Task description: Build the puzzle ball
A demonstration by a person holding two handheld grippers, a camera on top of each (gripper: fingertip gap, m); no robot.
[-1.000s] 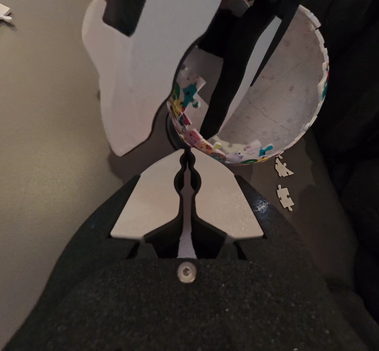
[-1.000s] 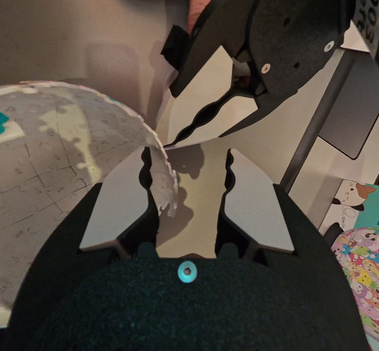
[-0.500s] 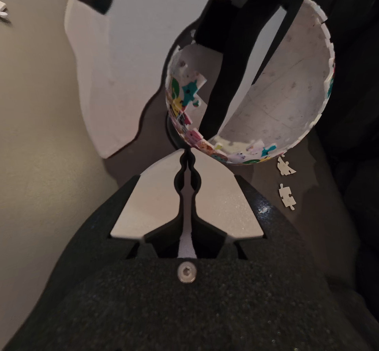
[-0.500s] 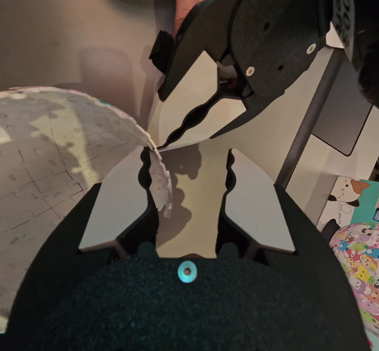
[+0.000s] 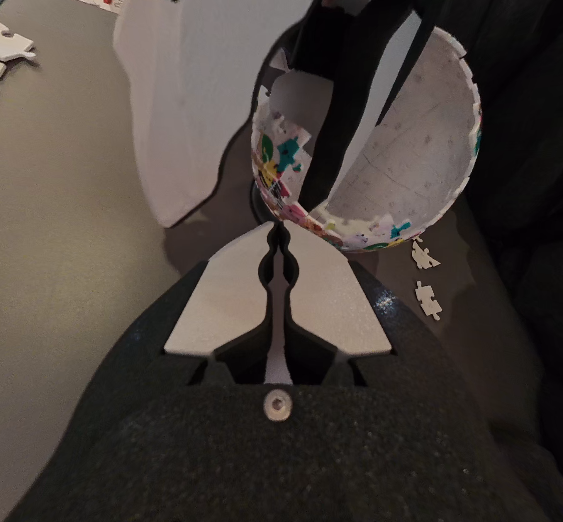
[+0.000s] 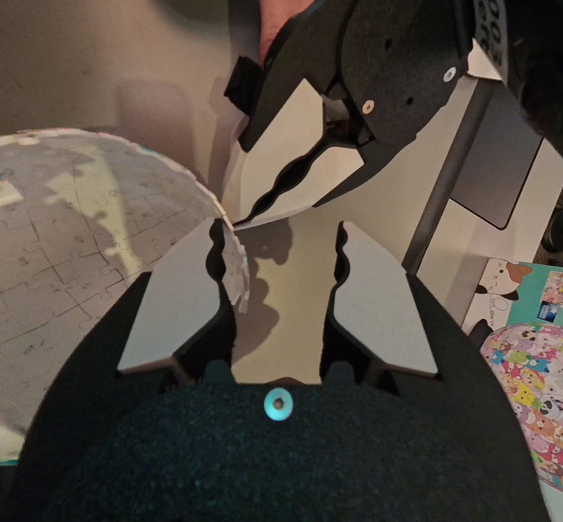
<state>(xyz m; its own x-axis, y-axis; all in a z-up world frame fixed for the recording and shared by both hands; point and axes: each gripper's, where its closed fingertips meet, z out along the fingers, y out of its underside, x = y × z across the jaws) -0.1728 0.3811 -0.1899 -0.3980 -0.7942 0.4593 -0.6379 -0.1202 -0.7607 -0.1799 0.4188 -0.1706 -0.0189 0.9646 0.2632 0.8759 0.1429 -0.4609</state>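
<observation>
While left claw (image 5: 278, 228) pinches puzzle ball (image 5: 411, 154) rim, right claw (image 6: 278, 233) gapes, straddling same rim.

The half-built puzzle ball (image 5: 411, 172) stood on the tabletop (image 5: 61, 202), its hollow facing up and toward the left tool (image 5: 278, 227), whose closed tips met the ball's near lower rim. Two loose pieces (image 5: 428, 300) lay on the tabletop just right of that tool, below the ball. The right tool (image 6: 278, 227) had one finger inside the shell and one outside, the rim between them. A puzzle box (image 6: 518, 309) lay to its right.
</observation>
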